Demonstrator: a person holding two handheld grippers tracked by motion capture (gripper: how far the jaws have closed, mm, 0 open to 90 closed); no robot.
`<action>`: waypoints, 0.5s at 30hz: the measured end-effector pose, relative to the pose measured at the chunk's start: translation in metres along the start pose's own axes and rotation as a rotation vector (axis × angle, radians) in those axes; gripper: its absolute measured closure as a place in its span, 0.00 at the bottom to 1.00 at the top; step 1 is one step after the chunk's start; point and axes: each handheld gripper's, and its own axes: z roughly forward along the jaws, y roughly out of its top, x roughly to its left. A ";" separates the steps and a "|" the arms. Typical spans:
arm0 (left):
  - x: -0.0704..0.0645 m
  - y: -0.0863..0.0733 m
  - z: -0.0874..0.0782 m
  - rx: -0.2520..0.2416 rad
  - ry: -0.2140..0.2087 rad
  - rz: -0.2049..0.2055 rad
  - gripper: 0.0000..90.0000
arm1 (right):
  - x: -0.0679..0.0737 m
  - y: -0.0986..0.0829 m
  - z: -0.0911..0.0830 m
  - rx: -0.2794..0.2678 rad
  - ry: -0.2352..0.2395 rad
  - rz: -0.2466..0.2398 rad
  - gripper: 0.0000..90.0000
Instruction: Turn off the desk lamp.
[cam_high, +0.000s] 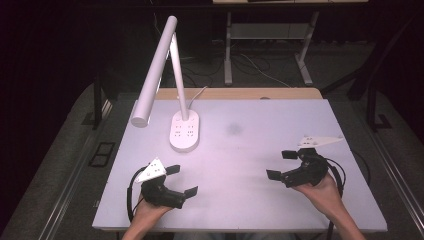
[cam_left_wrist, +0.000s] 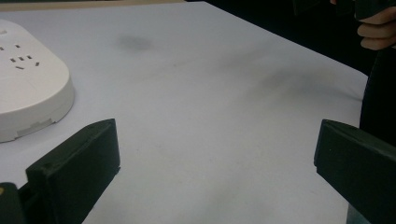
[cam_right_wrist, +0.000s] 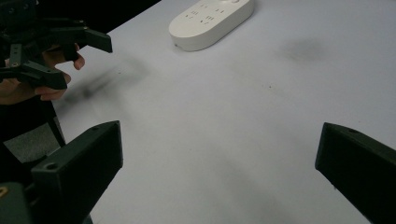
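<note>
A white desk lamp (cam_high: 165, 65) stands on an oval white base with sockets (cam_high: 184, 131) at the back left of the pale table (cam_high: 240, 150). The base (cam_left_wrist: 28, 93) lies left of my left jaws, and the base (cam_right_wrist: 212, 21) lies far ahead in the right gripper view. My left gripper (cam_high: 181, 180) is held near the front left, open and empty. My right gripper (cam_high: 280, 164) is held at the front right, open and empty, pointing left. In the right gripper view the left gripper (cam_right_wrist: 77, 56) sits at the upper left, in a hand.
A faint dark smudge (cam_high: 234, 129) marks the table's middle. A wooden edge (cam_high: 240, 93) runs along the table's back. Beyond it, desk legs (cam_high: 228, 55) and cables lie on the dark floor. A metal rail (cam_high: 75, 175) runs along the left.
</note>
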 end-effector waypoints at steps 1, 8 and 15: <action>0.000 0.000 0.000 0.000 -0.001 0.002 0.00 | 0.000 0.001 0.002 0.002 0.002 -0.003 0.01; 0.000 0.000 0.000 -0.003 -0.001 -0.002 0.00 | 0.004 0.011 0.013 0.029 0.014 -0.026 0.01; 0.000 0.000 0.000 -0.003 -0.002 0.002 0.00 | 0.008 0.028 0.023 0.048 0.024 -0.056 0.01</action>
